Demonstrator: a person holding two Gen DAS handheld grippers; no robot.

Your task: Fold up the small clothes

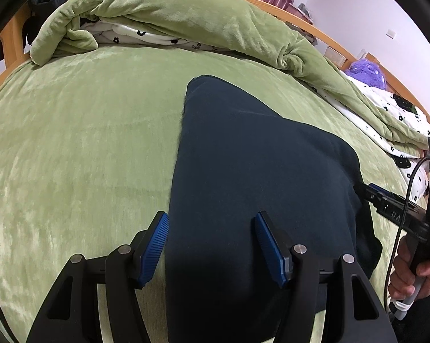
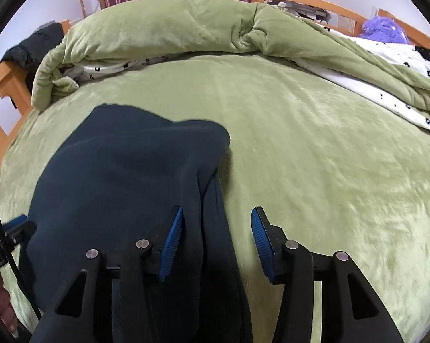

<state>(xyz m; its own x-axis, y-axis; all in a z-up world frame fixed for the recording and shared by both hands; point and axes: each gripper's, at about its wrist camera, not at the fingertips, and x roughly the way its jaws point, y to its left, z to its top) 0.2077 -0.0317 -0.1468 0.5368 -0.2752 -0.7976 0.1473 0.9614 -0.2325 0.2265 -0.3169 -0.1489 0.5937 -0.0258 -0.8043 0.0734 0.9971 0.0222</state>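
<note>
A dark navy garment [image 1: 243, 171] lay on the green plush bed cover [image 1: 71, 143], partly folded, its far corner reaching toward twelve o'clock in the left wrist view and its bulk at seven to nine o'clock in the right wrist view. The left claw [image 1: 212, 245] stood moderately open, its blue pads [image 1: 154, 248] straddling the near portion of the cloth without pressing on it; nothing was gripped. The right claw [image 2: 216, 243] was likewise parted, with the garment's right-hand folded edge passing between its pads [image 2: 172, 245], touching or close to the left one only; no hold was evident. In my judgement the main risk was a closure that caught only the top layer of that doubled edge, which would peel the fold apart on lifting. A second risk was pinching the plush cover together with the cloth, since the pile sat directly beneath the fabric; that would drag the bedding and skew the fold. The soft mattress might also let the garment slide, not crease. The right device's cable [image 1: 403, 200], seen at three o'clock in the left wrist view beside the person's hand [image 1: 412, 268], could snag the cloth. No containers were visible; a rolled green duvet [image 2: 172, 34] lay well apart at twelve o'clock.
</note>
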